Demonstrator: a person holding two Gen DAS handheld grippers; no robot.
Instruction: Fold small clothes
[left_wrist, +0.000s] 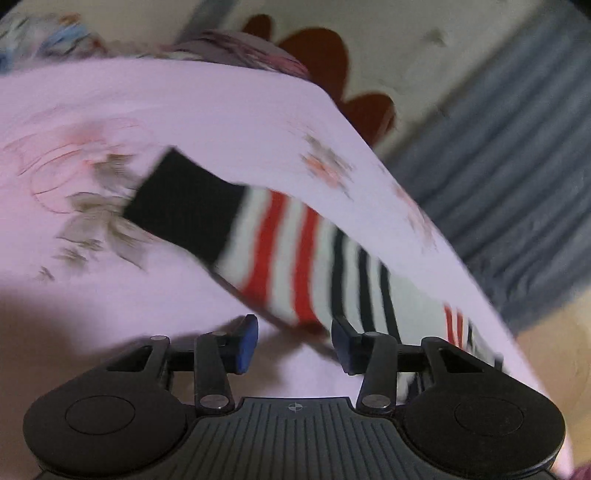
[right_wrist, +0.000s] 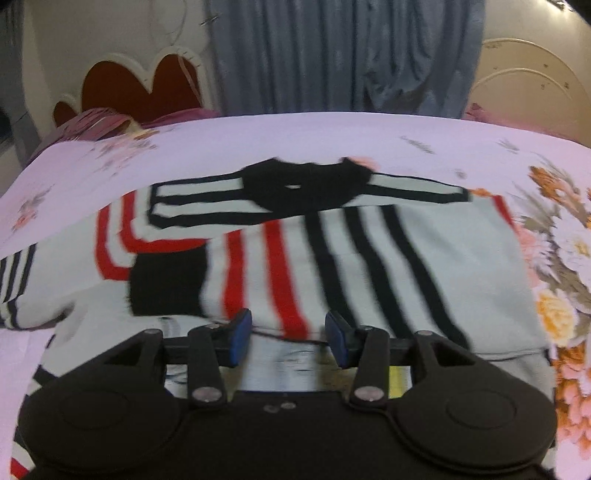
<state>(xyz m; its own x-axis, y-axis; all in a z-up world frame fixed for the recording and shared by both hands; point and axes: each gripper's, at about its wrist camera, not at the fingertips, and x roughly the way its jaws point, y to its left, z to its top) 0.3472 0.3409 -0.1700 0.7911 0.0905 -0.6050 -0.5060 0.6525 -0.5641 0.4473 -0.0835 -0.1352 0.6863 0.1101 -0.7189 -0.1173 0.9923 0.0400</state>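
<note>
A small white sweater (right_wrist: 424, 266) with red and black stripes and a black collar (right_wrist: 299, 184) lies on the pink floral bedsheet (right_wrist: 221, 147). One sleeve with a black cuff (right_wrist: 166, 284) is folded across its body. My right gripper (right_wrist: 288, 339) is open, just above the sweater's near part. In the left wrist view a sleeve (left_wrist: 280, 251) with a black cuff (left_wrist: 184, 203) stretches over the sheet (left_wrist: 184, 110). My left gripper (left_wrist: 294, 343) is open at the sleeve's near end, gripping nothing.
A red and white headboard (right_wrist: 140, 88) and a grey curtain (right_wrist: 343, 55) stand behind the bed. A purple pillow (right_wrist: 96, 122) lies at the far left corner. The bed's right edge (left_wrist: 424, 206) drops off in the left wrist view.
</note>
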